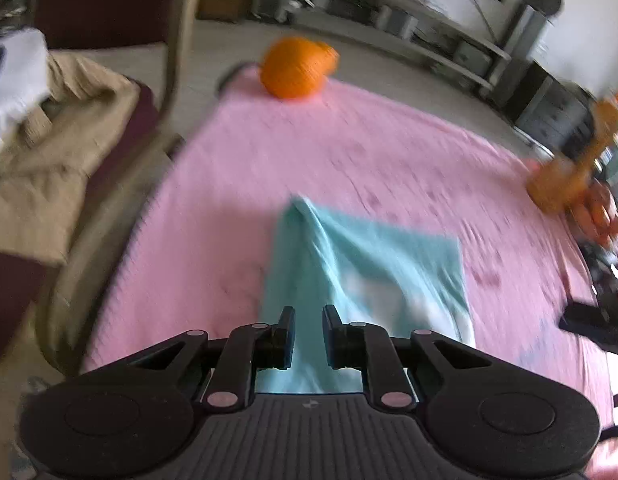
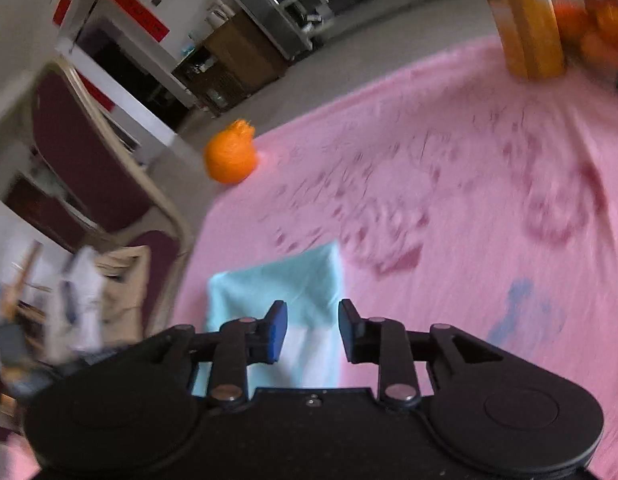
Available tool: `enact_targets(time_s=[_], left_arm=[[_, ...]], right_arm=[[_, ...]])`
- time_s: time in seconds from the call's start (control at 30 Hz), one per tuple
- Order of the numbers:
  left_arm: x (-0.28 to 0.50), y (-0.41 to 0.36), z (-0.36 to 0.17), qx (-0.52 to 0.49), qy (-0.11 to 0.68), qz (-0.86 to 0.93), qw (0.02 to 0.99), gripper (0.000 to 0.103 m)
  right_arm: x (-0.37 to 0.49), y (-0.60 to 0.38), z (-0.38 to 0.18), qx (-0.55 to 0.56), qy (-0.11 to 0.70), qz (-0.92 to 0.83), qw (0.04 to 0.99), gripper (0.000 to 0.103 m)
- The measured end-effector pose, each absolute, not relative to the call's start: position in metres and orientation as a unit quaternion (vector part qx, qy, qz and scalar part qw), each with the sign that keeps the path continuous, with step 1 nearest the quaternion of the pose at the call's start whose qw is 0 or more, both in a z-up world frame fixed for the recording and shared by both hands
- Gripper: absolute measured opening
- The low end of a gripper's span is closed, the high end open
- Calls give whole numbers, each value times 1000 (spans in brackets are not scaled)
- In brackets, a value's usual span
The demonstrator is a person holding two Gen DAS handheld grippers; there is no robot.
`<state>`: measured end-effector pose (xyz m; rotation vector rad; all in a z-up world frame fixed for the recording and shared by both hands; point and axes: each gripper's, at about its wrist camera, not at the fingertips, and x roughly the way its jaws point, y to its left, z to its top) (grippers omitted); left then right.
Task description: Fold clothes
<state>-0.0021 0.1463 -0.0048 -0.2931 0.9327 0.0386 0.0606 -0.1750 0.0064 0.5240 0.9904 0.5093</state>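
Currently on record: one light-blue garment (image 1: 349,264), partly folded, lying on the pink cloth (image 1: 349,140) that covers the surface, nearer its left edge.

Left tongs (image 1: 309,334): jaws narrowly apart with a raised ridge of the garment running up between them; whether the pads actually pinch the fabric cannot be told from this view (motion blur throughout).

Right tongs (image 2: 313,330): jaws spread apart, holding nothing, poised above the near part of the garment (image 2: 285,292), whose far corner points away from the camera.

Other items:
- Orange round object (image 1: 297,66), at the far edge of the pink cloth, well apart from the garment.
- Amber bottle (image 2: 525,20) with orange items beside it, at the far right of the surface.
- Chair (image 1: 109,0), maroon upholstery and pale frame, beside the left edge of the surface; a beige garment (image 1: 57,152) and something white (image 1: 13,76) are heaped on its seat.
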Motion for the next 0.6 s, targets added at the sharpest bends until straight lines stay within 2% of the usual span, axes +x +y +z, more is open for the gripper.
enact_targets(time_s=[0.2,0.23,0.3,0.37,0.4,0.5,0.6], left_arm=[[-1,124,-36,-71,493,29,867,11],[0,126,-42,-61,509,45,858,17],[-5,131,-46,-57,515,53,853,18],[-10,132,-46,-42,515,61,854,18],[-13,132,-47,-31,515,68,854,18],[-22,144,-42,-38,504,88,858,11],[-29,153,-18,-68,439,76,893,11]], right_arm=[[77,-145,-56,334,519,300,728,27],[81,-138,-68,342,530,300,716,26],[88,-131,-84,336,538,290,717,26],[92,-136,-97,335,541,274,721,1],[94,-139,-103,335,542,266,723,0],[93,-152,-102,356,534,248,726,1],[89,-160,-81,321,507,228,767,17]])
